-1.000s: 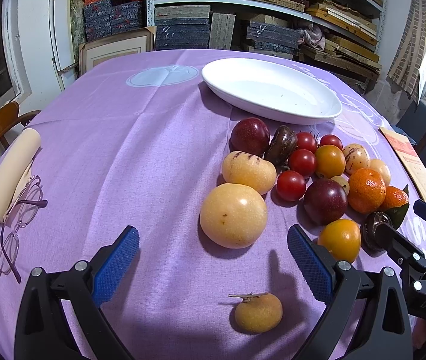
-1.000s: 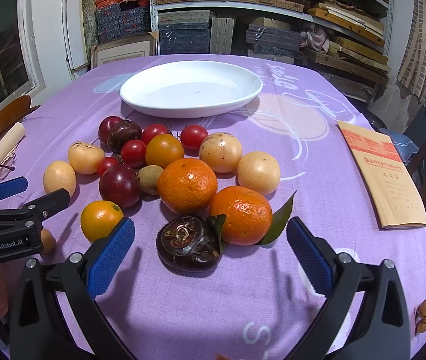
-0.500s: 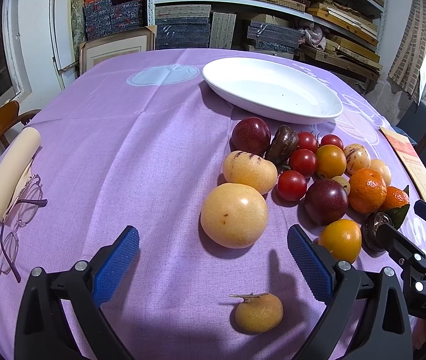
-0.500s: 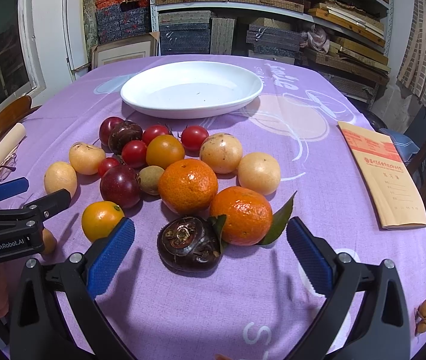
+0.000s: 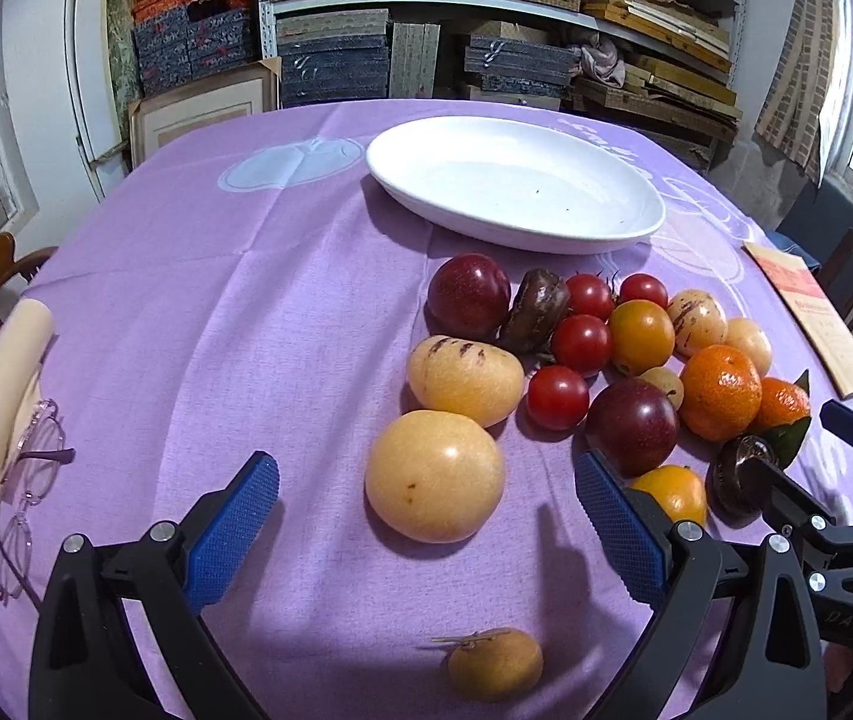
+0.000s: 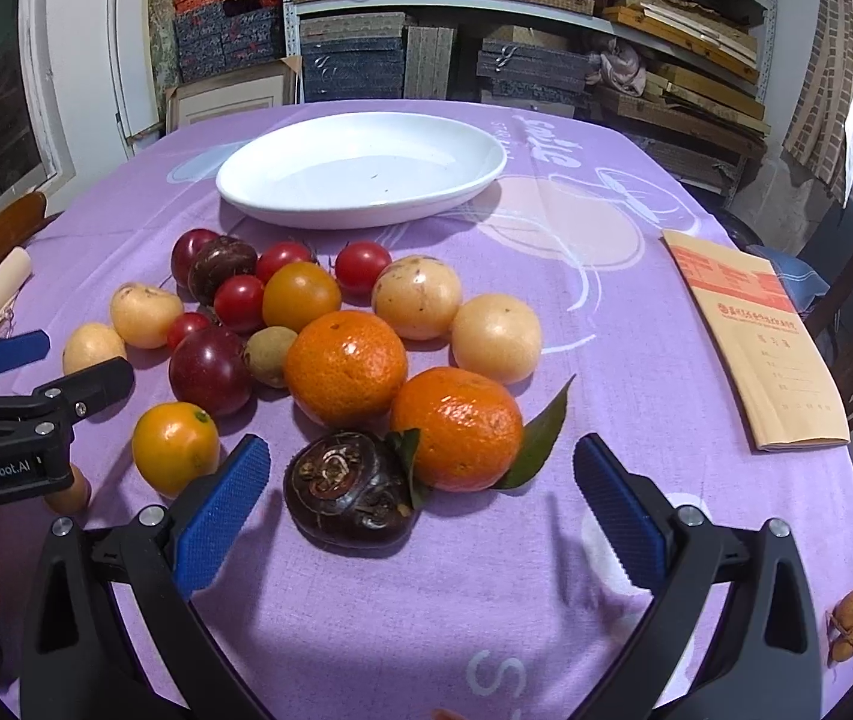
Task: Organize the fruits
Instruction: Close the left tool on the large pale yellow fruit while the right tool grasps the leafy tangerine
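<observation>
A heap of fruit lies on the purple cloth in front of an empty white oval plate (image 5: 594, 237) (image 6: 282, 213). My left gripper (image 5: 426, 531) is open, its blue pads straddling a big round yellow fruit (image 5: 433, 475) without touching it; a small brown fruit with a stem (image 5: 495, 663) lies below. My right gripper (image 6: 420, 513) is open around a dark purple fruit (image 6: 349, 489) and a leafy orange mandarin (image 6: 456, 427). Red tomatoes (image 6: 360, 264), a dark red plum (image 6: 210, 369) and a yellow-orange tomato (image 6: 174, 447) sit further left.
A tan booklet (image 6: 756, 336) lies at the table's right edge. Glasses (image 5: 30, 480) and a cream roll (image 5: 3, 396) lie at the left edge. Small brown fruits (image 6: 849, 624) sit at the near right. Chairs and packed shelves surround the table.
Both grippers have barely shifted; the view has crept slightly. No fruit has moved and nothing was gripped.
</observation>
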